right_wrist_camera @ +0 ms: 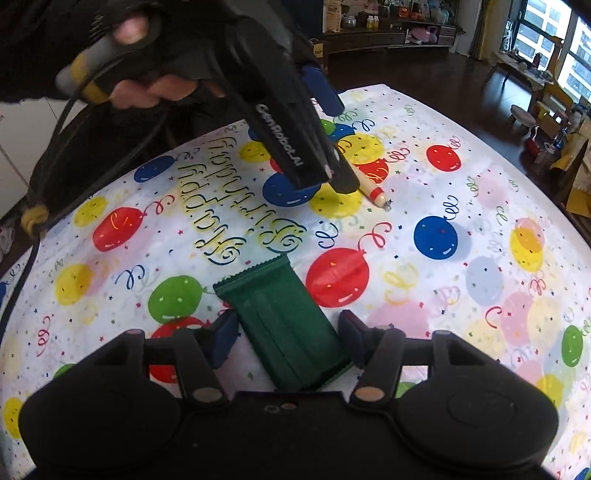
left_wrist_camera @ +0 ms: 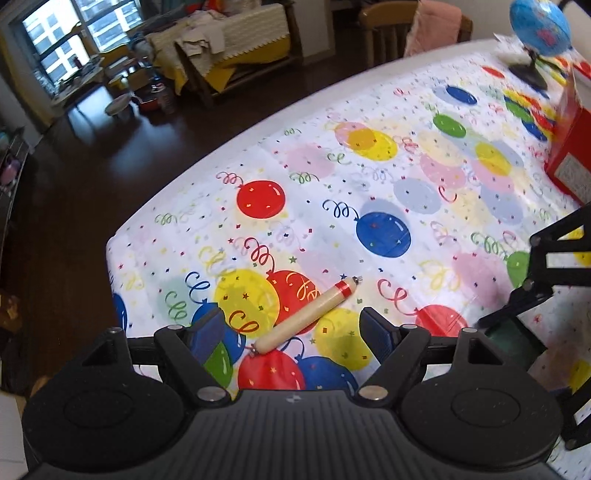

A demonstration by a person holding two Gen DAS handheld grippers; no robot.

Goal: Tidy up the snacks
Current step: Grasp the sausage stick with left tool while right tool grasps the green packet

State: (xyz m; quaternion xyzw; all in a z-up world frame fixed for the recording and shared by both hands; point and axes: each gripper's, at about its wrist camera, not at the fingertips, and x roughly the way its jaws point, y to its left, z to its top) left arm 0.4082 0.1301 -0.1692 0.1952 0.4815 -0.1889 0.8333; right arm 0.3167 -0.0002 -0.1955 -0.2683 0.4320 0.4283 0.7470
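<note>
A pale sausage stick [left_wrist_camera: 306,317] with a red band near one end lies slantwise on the balloon-print tablecloth [left_wrist_camera: 369,177]. My left gripper [left_wrist_camera: 291,328] hangs over it, open, one blue finger on each side and neither touching it. A dark green snack packet [right_wrist_camera: 284,325] lies flat on the cloth between the fingers of my right gripper [right_wrist_camera: 288,336]. Its pads stand right at the packet's long edges, and the packet shows no squeeze. The right wrist view also shows the sausage stick [right_wrist_camera: 373,188] beneath the left tool, which a gloved hand [right_wrist_camera: 147,85] holds.
A red box [left_wrist_camera: 570,155] stands at the table's right edge with a blue globe [left_wrist_camera: 539,26] behind it. A wooden chair [left_wrist_camera: 384,26] stands beyond the far edge. The table drops off to dark floor [left_wrist_camera: 74,166] on the left.
</note>
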